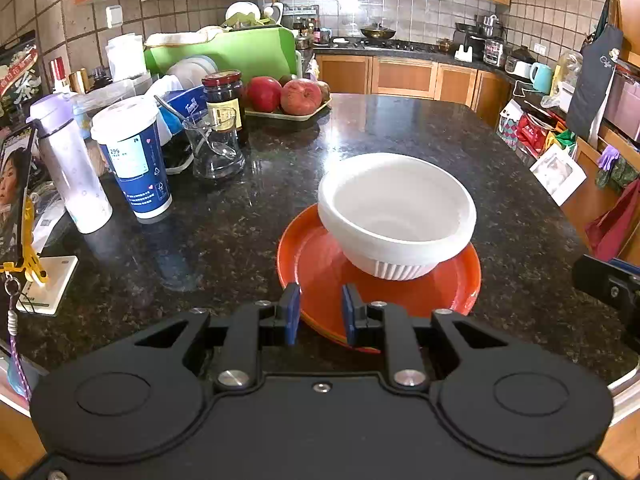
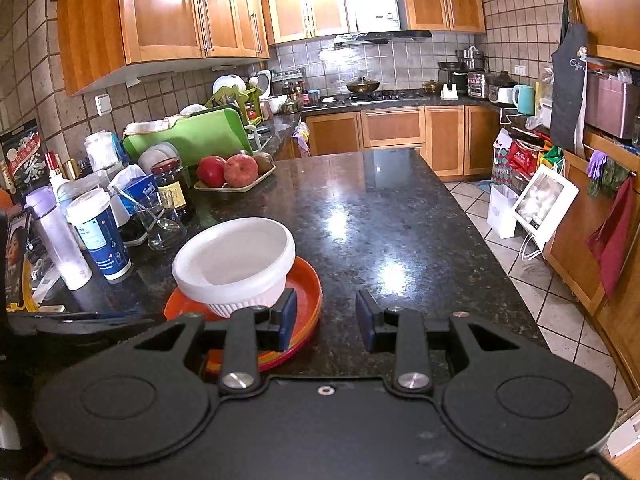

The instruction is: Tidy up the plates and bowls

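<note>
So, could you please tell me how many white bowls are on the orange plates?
1: the white bowl sits tilted on the orange plates, near the left gripper. A nested bowl could be hidden.

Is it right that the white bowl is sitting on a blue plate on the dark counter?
Not quite. The plate under the white bowl is orange, not blue; the left wrist view shows it clearly. The rest is right: the bowl sits on the plate, on the dark counter.
</note>
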`<state>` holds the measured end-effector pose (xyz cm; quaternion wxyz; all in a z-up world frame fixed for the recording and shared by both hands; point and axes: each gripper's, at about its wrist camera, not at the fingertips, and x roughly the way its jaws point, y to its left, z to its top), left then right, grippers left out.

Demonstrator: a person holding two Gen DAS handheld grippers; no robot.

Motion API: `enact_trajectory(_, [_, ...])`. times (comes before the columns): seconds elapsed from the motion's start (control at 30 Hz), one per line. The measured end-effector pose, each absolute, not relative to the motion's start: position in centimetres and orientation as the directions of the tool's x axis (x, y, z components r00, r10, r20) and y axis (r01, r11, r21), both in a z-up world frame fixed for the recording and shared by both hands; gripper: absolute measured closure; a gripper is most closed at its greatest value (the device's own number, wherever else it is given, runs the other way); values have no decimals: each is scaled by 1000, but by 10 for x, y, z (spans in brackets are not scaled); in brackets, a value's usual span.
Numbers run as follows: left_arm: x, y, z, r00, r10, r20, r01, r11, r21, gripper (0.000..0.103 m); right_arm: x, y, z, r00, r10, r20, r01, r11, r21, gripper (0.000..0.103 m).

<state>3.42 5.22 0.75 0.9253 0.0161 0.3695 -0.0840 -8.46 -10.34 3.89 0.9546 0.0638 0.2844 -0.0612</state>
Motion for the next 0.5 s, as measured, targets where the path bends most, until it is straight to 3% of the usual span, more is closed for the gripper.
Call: enact_trajectory(0.5, [36,63,10,713,-146,-686,168,985,-36,73,-78,-96,37,825,-79,-560,152,985,85,69])
